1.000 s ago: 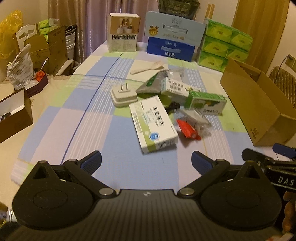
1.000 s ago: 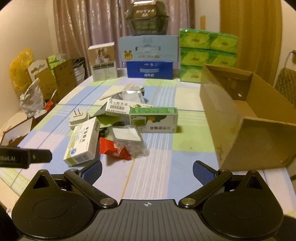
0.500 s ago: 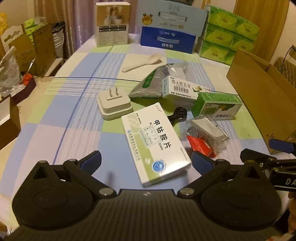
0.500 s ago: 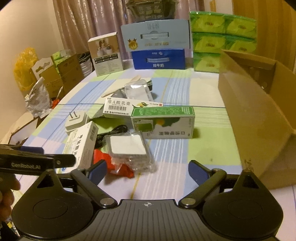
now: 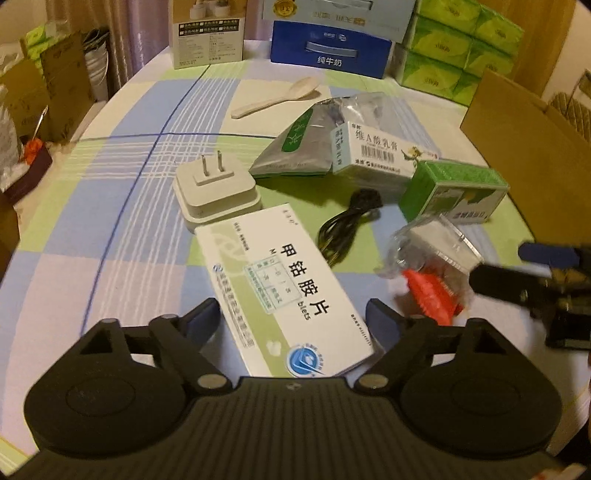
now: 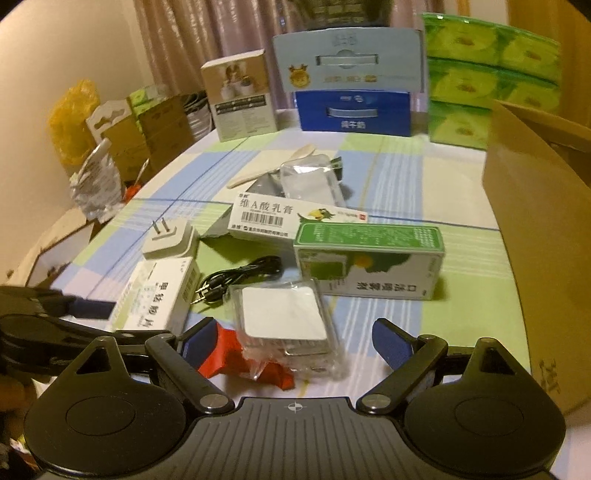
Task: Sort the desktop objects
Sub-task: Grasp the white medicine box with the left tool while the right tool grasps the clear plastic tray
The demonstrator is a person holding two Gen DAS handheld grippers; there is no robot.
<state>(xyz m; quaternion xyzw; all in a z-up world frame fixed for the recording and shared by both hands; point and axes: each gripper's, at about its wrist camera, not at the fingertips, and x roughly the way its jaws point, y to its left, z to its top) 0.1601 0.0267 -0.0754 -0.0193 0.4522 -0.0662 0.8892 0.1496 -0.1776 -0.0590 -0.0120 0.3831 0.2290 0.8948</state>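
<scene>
My left gripper (image 5: 293, 319) is open, its fingers on either side of the near end of a white and green medicine box (image 5: 284, 288) lying flat on the checked tablecloth. My right gripper (image 6: 295, 339) is open around a clear packet with a white pad (image 6: 282, 317) that lies on a red wrapper (image 6: 221, 350). The white medicine box (image 6: 155, 295) also shows at the left of the right wrist view, with the left gripper beside it. A green box (image 6: 369, 262), a long white box (image 6: 291, 218), a black cable (image 6: 240, 280) and a white plug adapter (image 6: 168, 242) lie behind.
An open cardboard box (image 6: 535, 229) stands at the right. A white spoon (image 5: 277, 98), a grey pouch (image 5: 299, 144), a blue milk carton (image 5: 330, 48), green tissue packs (image 5: 458, 48) and a picture box (image 5: 207, 33) are further back. Cartons stand off the table's left edge.
Both grippers have moved forward and down. The left now straddles the white medicine box; the right now straddles the clear packet. Both stay open.
</scene>
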